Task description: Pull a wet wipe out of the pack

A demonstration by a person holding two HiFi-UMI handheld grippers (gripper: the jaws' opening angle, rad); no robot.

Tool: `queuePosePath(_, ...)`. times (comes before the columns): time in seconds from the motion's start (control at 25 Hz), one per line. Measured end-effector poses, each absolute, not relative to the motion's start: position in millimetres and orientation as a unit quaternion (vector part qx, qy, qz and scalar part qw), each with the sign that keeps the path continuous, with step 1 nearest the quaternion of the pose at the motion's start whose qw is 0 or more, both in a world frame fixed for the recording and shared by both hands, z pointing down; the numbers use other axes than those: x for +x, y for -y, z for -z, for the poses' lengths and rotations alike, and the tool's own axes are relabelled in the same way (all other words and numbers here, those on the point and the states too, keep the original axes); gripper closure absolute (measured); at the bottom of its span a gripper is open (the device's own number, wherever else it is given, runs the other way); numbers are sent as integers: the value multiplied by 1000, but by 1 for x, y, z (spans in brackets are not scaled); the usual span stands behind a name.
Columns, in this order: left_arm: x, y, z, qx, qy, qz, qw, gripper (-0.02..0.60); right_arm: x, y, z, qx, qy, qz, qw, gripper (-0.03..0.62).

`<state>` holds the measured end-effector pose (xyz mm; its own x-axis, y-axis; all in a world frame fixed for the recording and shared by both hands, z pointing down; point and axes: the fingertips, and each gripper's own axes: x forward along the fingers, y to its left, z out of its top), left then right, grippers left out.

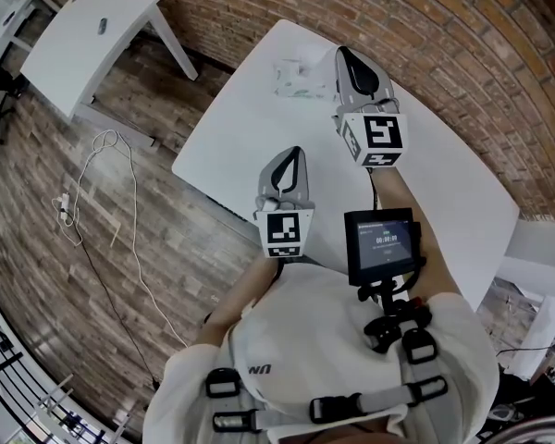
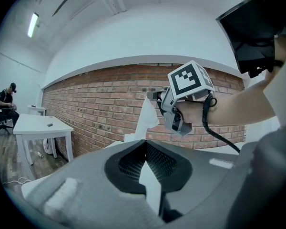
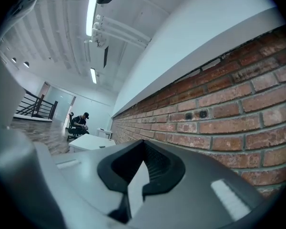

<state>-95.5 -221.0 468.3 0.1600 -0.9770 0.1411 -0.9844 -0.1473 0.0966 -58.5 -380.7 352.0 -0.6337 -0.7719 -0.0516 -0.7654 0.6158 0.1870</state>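
Risk, I judge, is that the pack [image 1: 294,79] on the counter's [image 1: 444,192] far side lifts along with the wet wipe [image 2: 145,116] clamped in my right tongs [image 1: 344,55], because my left tongs [image 1: 296,154], closed on nothing nearer me, aren't pinning it down.

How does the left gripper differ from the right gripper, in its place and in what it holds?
The right gripper holds a wet wipe in its jaws; the left gripper holds nothing. The right gripper is higher and farther out over the table, beside the pack; the left gripper is lower, at the near edge. Both have closed jaws.
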Motion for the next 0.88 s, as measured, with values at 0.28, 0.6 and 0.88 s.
queuePosePath(0.28,-86,218,-462,764,640,-20,76,580,-40,373,-330,442,891,101,-2,588)
queuePosePath(0.6,-68,204,-454,775,628,-14,70,580,0,350,-326,471,877,90,-1,588)
queuePosePath(0.88,-50,199,-450,781,621,-12,67,580,49,336,-362,496,867,38,33,588)
